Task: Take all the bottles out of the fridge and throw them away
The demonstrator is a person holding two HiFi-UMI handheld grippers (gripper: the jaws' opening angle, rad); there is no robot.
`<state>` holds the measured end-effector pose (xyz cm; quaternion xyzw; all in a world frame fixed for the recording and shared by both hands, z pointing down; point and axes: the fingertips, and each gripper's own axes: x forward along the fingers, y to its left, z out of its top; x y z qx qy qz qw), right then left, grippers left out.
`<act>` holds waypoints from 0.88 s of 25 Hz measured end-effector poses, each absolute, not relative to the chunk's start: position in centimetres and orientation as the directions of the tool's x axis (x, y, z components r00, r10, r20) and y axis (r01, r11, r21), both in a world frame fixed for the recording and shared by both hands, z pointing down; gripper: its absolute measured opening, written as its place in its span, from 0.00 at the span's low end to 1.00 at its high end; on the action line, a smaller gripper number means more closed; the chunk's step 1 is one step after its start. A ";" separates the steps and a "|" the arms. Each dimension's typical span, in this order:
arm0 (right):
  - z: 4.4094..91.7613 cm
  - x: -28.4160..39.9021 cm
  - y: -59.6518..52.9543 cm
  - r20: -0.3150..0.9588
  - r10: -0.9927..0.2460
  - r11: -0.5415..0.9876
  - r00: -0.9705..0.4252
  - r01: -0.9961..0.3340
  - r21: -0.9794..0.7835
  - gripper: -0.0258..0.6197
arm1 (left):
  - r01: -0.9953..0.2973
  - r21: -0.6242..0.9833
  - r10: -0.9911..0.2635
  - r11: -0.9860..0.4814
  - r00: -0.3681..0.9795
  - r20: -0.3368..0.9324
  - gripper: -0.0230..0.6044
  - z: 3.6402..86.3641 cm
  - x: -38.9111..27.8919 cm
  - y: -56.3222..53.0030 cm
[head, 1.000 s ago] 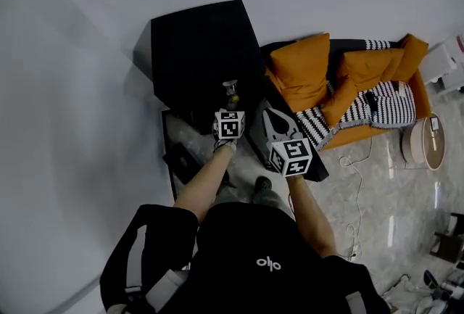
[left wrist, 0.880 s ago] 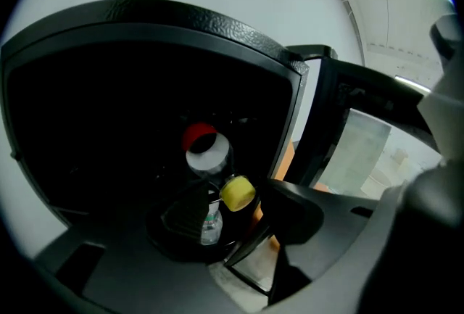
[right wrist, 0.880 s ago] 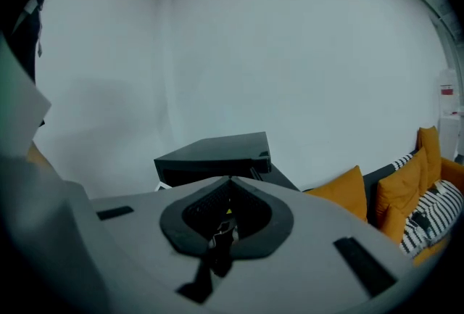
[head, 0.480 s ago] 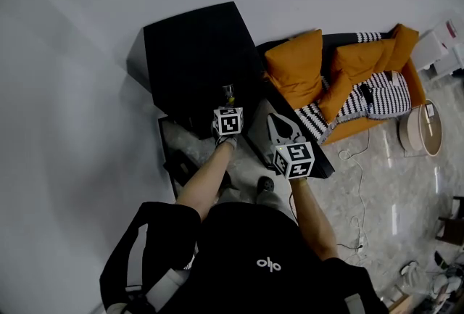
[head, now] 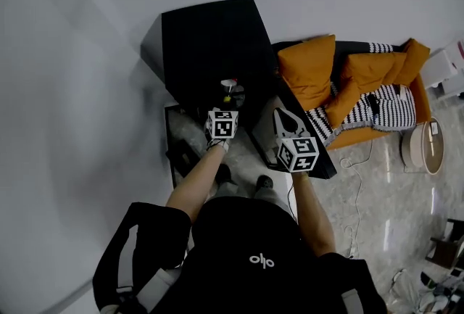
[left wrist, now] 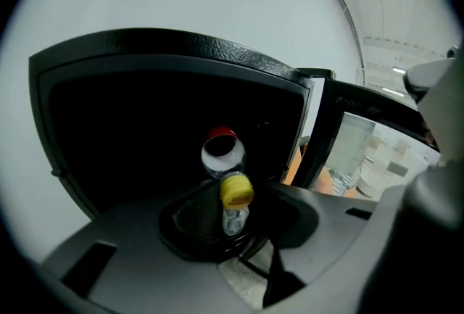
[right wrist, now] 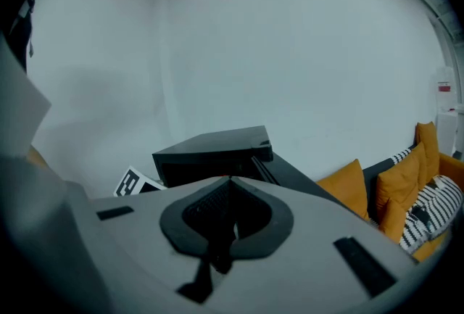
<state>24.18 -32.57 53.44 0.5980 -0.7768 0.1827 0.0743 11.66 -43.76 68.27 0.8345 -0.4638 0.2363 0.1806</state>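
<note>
Centre of the left gripper view: your left gripper (left wrist: 235, 215) has just been closing and clamps the yellow-capped bottle (left wrist: 236, 191) before the open fridge (left wrist: 138, 117). Your right gripper (right wrist: 229, 193), lower centre of its view, is clenched and empty.

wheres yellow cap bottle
The yellow-capped bottle is mid left gripper view, between the left gripper's jaws, which have just been closing, in front of the red-capped bottle.

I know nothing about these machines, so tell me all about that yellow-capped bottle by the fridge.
The yellow-capped bottle is small, clear plastic, roughly upright before the black fridge's dark opening, just ahead of a red-capped bottle. It stands between the left gripper's jaws, which have just been closing around it; whether the pads press it yet is unclear.
</note>
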 end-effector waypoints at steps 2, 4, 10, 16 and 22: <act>53.6 23.6 -32.6 0.332 -0.895 0.241 -0.299 -0.949 -0.204 0.05 | -0.863 0.075 -0.699 -0.500 0.454 0.553 0.27 67.8 10.9 -42.9; 53.6 23.0 -32.5 0.329 -0.885 0.273 -0.329 -0.940 -0.205 0.05 | -0.868 0.070 -0.712 -0.492 0.448 0.541 0.27 67.2 10.1 -41.9; 53.6 22.2 -32.1 0.310 -0.850 0.357 -0.426 -0.899 -0.254 0.05 | -0.897 0.065 -0.758 -0.437 0.407 0.510 0.27 65.4 8.6 -38.6; 53.3 21.0 -31.0 0.299 -0.800 0.458 -0.519 -0.852 -0.254 0.05 | -0.933 0.036 -0.829 -0.359 0.336 0.447 0.27 62.5 6.5 -35.1; 54.0 18.9 -29.1 0.297 -0.725 0.566 -0.621 -0.784 -0.256 0.05 | -0.965 0.026 -0.888 -0.262 0.252 0.385 0.26 59.7 4.4 -29.9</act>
